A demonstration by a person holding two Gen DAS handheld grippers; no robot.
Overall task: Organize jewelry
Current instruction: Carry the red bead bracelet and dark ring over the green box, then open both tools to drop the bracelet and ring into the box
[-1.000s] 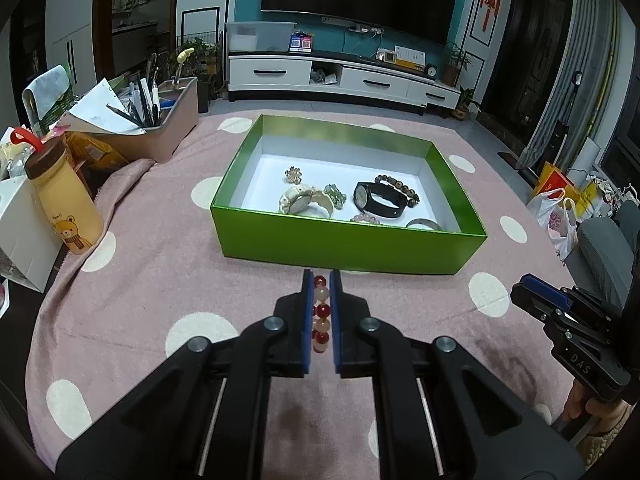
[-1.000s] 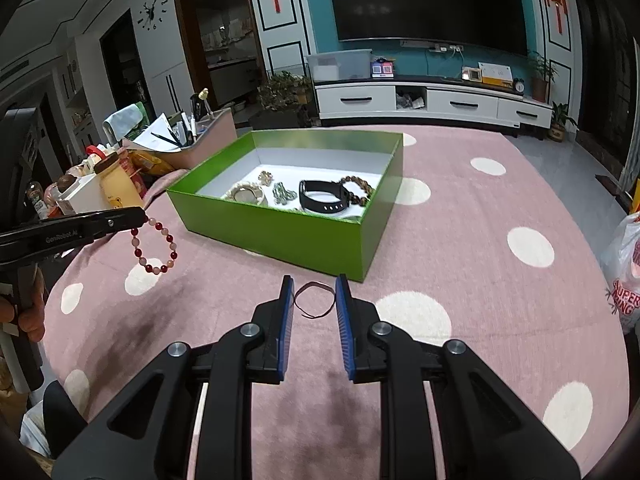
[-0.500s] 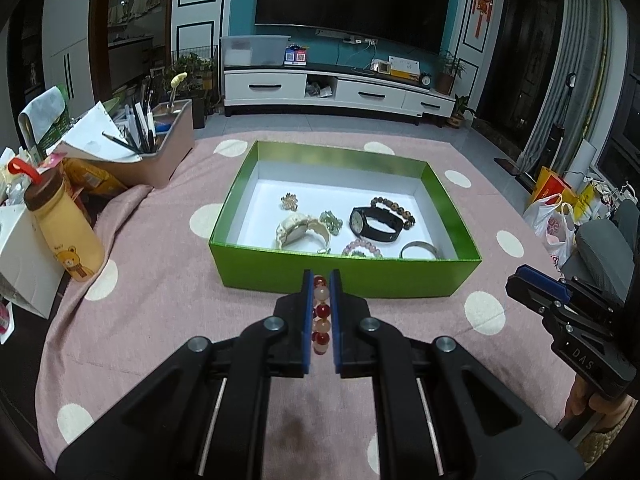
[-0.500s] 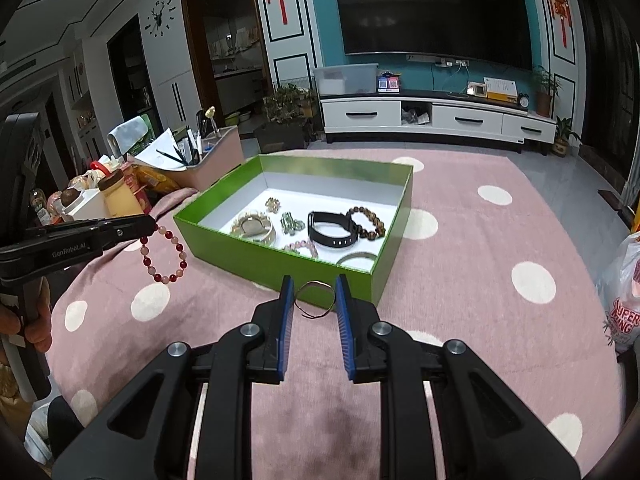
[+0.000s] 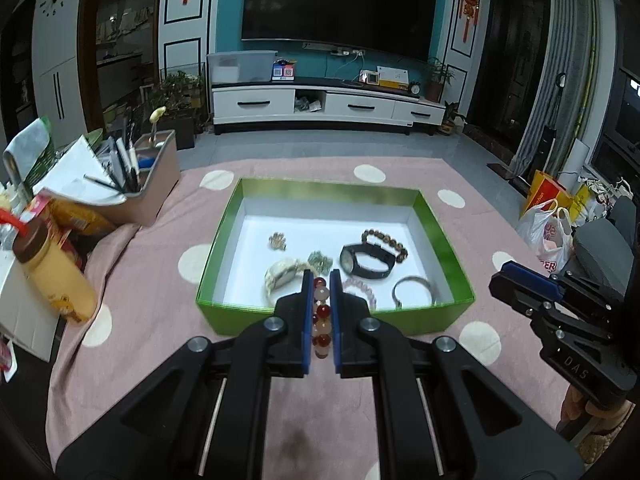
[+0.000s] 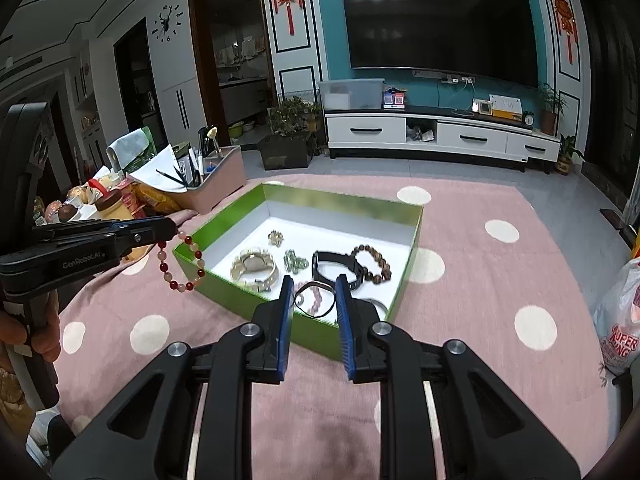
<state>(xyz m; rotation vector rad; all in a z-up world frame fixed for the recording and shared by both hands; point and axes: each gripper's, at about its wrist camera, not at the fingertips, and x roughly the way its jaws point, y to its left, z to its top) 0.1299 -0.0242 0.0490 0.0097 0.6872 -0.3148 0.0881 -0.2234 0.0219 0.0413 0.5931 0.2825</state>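
A green box point(image 5: 224, 304) point(image 6: 384, 208) with a white floor stands on the pink dotted cloth. It holds several pieces: a black watch point(image 5: 362, 262) point(image 6: 336, 266), a brown bead bracelet point(image 5: 394, 240) point(image 6: 374, 262), a pale watch point(image 6: 254, 266), a silver bangle point(image 5: 414, 288). My left gripper point(image 5: 321, 316) point(image 6: 170, 234) is shut on a red and pale bead bracelet point(image 5: 321, 320) point(image 6: 182, 264), held above the box's near-left edge. My right gripper point(image 6: 314, 312) point(image 5: 520, 280) holds a thin dark ring bangle point(image 6: 314, 300) between its fingers, above the box's near wall.
A pink organizer point(image 5: 152, 184) with pens and papers, a yellow bottle point(image 5: 52, 276) and snack packets crowd the table's left side. Shopping bags point(image 5: 548, 224) stand on the floor at right. A TV stand point(image 5: 328, 108) lines the far wall.
Both grippers have risen and moved forward toward the box with their bracelets; the box now shows from higher up, and the jewelry hangs over its near edge.
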